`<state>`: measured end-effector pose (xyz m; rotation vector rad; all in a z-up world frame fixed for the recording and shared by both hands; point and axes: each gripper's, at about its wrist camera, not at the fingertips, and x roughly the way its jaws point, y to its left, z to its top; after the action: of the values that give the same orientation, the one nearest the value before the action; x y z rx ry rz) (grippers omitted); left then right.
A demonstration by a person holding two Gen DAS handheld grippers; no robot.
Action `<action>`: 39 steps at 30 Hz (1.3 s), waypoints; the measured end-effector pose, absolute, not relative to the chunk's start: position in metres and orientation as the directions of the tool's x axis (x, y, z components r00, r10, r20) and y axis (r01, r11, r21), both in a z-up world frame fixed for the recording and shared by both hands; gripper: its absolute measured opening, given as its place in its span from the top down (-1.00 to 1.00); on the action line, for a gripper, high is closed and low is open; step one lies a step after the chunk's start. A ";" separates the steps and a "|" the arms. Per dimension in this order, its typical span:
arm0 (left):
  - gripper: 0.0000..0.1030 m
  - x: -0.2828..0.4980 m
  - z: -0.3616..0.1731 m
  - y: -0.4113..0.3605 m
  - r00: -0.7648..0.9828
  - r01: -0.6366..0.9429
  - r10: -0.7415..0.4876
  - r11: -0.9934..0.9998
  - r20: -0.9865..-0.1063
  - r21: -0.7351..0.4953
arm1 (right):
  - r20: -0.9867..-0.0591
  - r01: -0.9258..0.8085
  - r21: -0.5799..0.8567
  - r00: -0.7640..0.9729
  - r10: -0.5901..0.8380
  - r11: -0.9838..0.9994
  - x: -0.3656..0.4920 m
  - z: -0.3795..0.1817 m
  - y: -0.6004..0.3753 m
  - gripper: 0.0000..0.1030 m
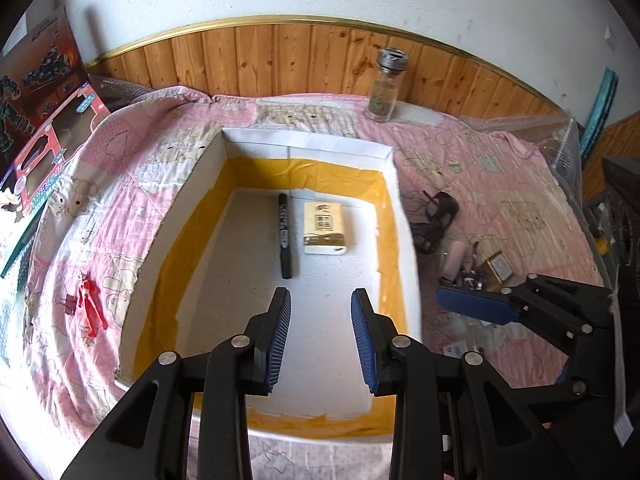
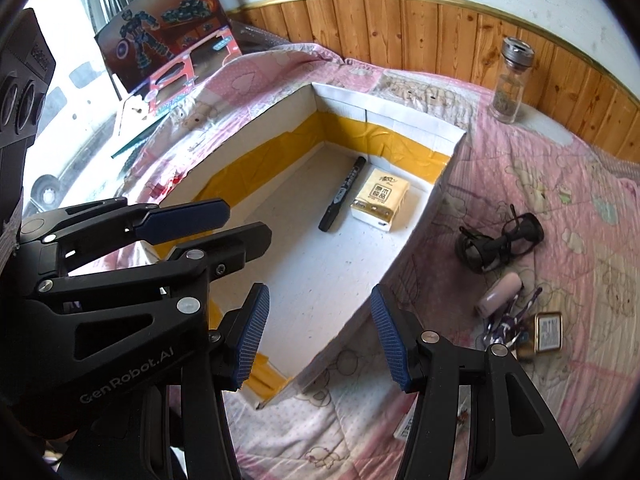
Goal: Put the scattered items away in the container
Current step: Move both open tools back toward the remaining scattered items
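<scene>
A white box [image 1: 304,142] lined with yellow tape is seen on a pink quilt [image 1: 500,168], open at the top. Inside it, a black marker [image 1: 285,236] and a tissue pack [image 1: 324,228] lie side by side on the floor of the box, near the far wall, apart from each other.

The left tool [image 1: 321,342] is held over the near part of the box, its fingers spread and nothing between them. The right tool [image 2: 316,338] is held over the box's right near edge, likewise spread wide and empty; in the left view it [image 1: 476,304] is seen to the right of the box, above the quilt.

On the quilt to the right of the box, black glasses [image 2: 502,240] lie well outside the wall. Nearer, a pink tube [image 2: 500,294], a small purple item [image 2: 506,326] that cannot be made out, and a gold-rimmed tin [image 2: 548,332] are clustered closely together. A red figure [image 1: 89,306] lies on the quilt to the left of the box. A glass jar [image 1: 386,86] with a metal lid stands upright beyond the box, by the wooden panelling [image 1: 300,56]. A toy carton [image 2: 168,36] is propped at the far left.
</scene>
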<state>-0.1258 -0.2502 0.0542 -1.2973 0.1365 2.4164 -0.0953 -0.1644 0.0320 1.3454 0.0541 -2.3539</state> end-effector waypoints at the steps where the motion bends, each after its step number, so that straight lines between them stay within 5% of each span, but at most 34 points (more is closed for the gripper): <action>1: 0.36 -0.124 0.055 -0.249 -0.493 -0.388 0.299 -0.916 -0.817 -0.101 | -0.828 0.379 0.177 -0.441 -0.345 -0.908 -0.093 0.033 -0.162 -0.12; 39: 0.35 -0.043 0.039 -0.173 -0.341 -0.537 0.423 -0.821 -0.840 -0.195 | -0.828 0.205 0.288 -0.437 -0.351 -0.935 -0.026 -0.005 -0.063 -0.11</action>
<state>-0.0431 -0.1728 0.0387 -1.3127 0.1549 2.1752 -0.0259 -0.0627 -0.0054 1.4369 -0.2061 -2.4065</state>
